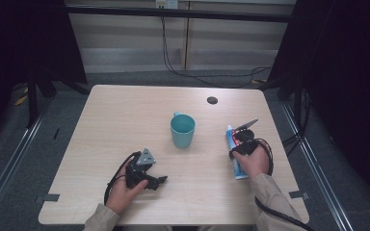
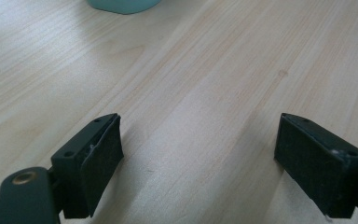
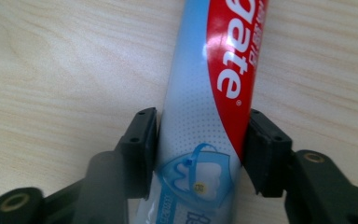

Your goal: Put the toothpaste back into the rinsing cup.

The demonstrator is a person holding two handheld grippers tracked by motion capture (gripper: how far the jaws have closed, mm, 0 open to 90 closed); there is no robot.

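A light wooden desk (image 1: 125, 120) carries a teal mug (image 1: 182, 130) near its centre, its handle turned toward twelve o'clock. At about three o'clock from the mug lies a toothpaste tube (image 1: 235, 155), flat on the desk, its long axis running roughly from twelve to six o'clock.

The right hand-held gripper (image 1: 243, 140) is over the tube. In the right gripper view its two black jaws press against both sides of the tube (image 3: 205, 112), closed on the blue-and-white body with the red band of lettering.

The left hand-held gripper (image 1: 156, 182) rests low at about seven o'clock from the mug, well apart from it. In the left gripper view its jaws stand wide apart with bare wood between them, and the mug's base (image 2: 123, 5) shows at the top edge. A dark round grommet (image 1: 212, 100) sits toward the far edge of the desk.
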